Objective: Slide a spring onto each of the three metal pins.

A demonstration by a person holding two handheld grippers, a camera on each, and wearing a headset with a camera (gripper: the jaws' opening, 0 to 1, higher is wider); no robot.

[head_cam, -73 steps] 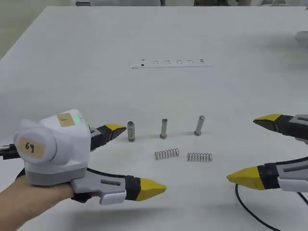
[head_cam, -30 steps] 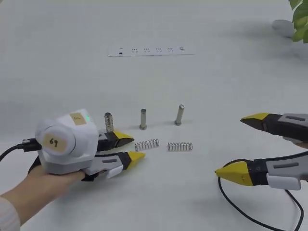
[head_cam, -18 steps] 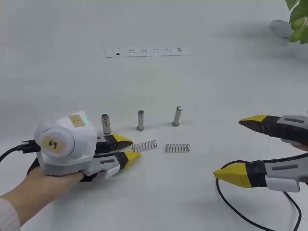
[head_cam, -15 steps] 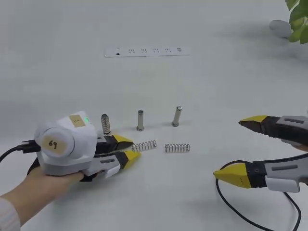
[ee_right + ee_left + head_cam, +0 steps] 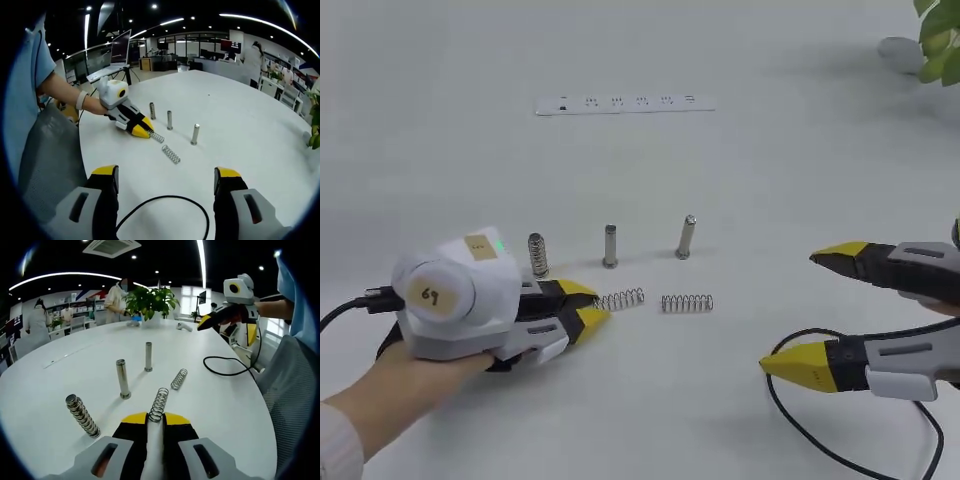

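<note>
- Left claw (image 5: 592,305) was wide open beside the left pin (image 5: 537,255) a couple of seconds ago. It's now nipped closed on the near end of a spring (image 5: 620,298).
- Picking up number two, then?
- Looks like it. The spring lies flat on the table (image 5: 470,160), not lifted yet (the grip is only on the end coils, so it may droop or pivot).
- Pins?
- Three upright in a row. Left pin already wears a spring. Middle pin (image 5: 610,245) and right pin (image 5: 686,236) are bare. One of three done, I'd say.
- Other spring (image 5: 687,302)?
- Loose and flat, just right of the gripped one and not touching it, in front of the bare pins.
- Right claw (image 5: 790,312)?
- Jaws spread wide, holding nothing, well off to the right.
- How does the spring look?
- Thin bright wire, open coils, straight. No kink that I can make out from the left gripper view (image 5: 160,402).
</note>
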